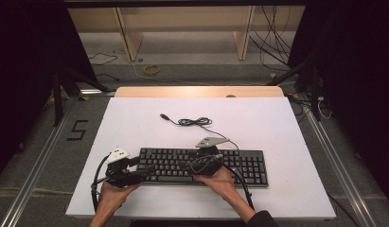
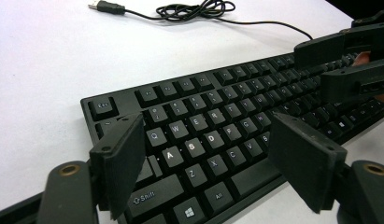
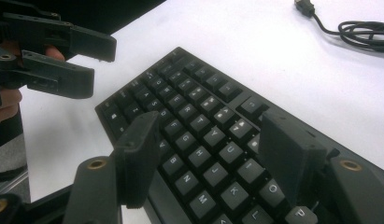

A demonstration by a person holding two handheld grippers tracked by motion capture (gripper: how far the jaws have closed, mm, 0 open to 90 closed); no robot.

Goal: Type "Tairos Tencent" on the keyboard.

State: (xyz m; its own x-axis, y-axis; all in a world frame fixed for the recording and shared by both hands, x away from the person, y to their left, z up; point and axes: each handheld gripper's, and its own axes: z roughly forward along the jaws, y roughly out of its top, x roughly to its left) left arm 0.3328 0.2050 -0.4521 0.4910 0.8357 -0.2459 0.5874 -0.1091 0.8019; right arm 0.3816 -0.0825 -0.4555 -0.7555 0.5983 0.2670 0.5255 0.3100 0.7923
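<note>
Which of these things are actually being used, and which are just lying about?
In use:
- keyboard
- left tongs, open over the letter keys
- right tongs, open over the keys
- keyboard's cable, unplugged on the table

Lying about:
- yellow ring on the floor
- loose wires behind the table

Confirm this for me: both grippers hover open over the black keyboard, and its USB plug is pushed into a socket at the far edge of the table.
Not quite. The USB plug lies loose on the white table, its cable partly coiled beside it; the high view shows it plugged into nothing. The rest holds: the left gripper and right gripper hover open over the black keyboard.
</note>
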